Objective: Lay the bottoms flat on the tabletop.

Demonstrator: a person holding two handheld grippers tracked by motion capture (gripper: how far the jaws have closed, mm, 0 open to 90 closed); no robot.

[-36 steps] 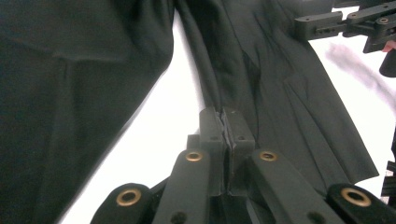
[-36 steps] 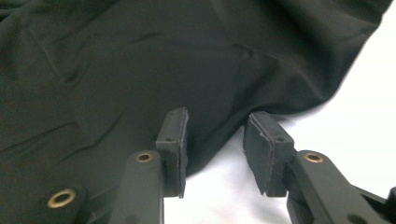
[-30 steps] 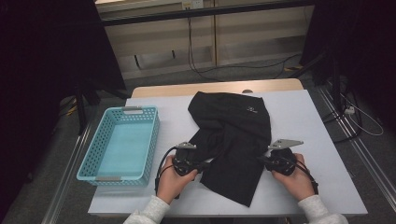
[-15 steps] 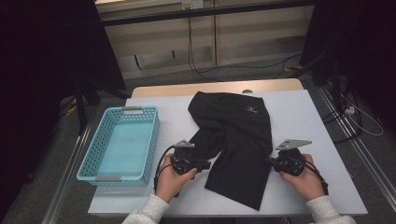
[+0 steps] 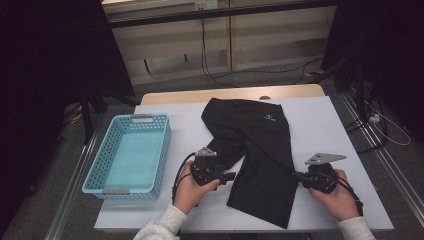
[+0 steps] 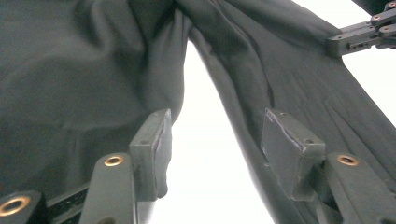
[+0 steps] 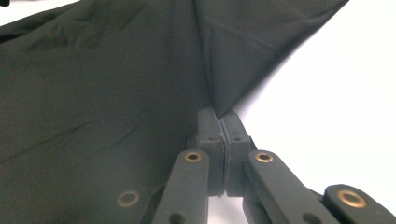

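Black trousers (image 5: 256, 159) lie half spread on the white table (image 5: 325, 125) beside the blue basket (image 5: 131, 152): the right gripper (image 7: 222, 122) pinches their edge, the left gripper (image 6: 215, 140) has just been opening, nothing between its jaws, so folding looks unfinished.

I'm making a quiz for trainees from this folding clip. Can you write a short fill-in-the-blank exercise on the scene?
1. The black garment lies on the white ____.
2. The right gripper is ____ on the garment's edge.
3. The left gripper has just been opening; its jaws are now ____.
4. The blue ____ stands left of the garment.

Missing words: table; shut; open; basket
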